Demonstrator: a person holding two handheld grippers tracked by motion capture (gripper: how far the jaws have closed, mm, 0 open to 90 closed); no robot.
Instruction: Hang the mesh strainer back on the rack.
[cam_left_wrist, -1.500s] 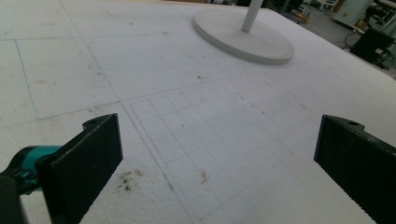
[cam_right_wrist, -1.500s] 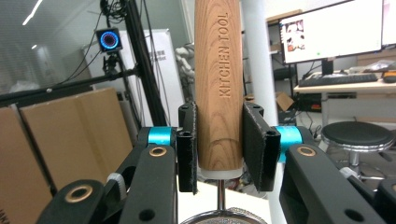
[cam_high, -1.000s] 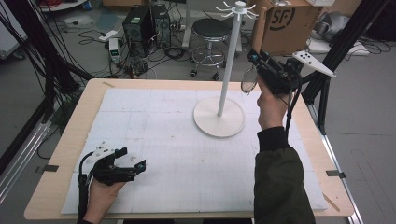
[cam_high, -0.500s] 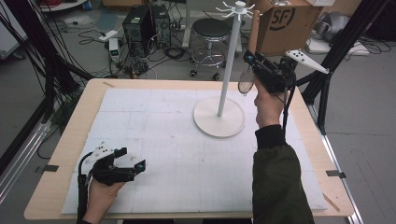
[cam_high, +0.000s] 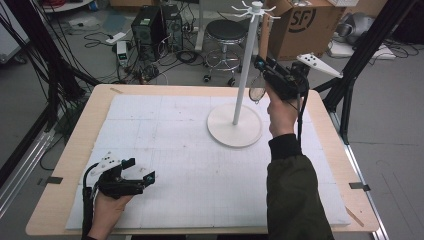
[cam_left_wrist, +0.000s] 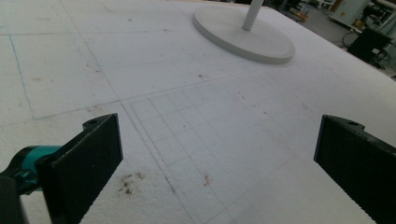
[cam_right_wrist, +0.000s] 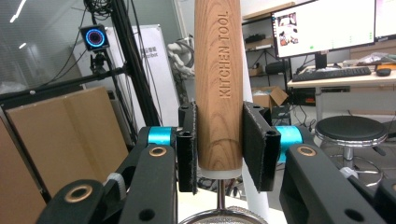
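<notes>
Desk first: the white mat lies bare and wide, plenty of room. The rack stands at the far right, its hooks up top near the strainer. The right gripper holds it aloft beside the pole, fingers pinching the wooden handle upright, probably lining up a hook. The left gripper rests low by the near edge, fingers spread wide, holding nothing.

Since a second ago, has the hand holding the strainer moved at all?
Yes. The right tongs with the strainer have edged left, closer to the white stand's pole.
</notes>
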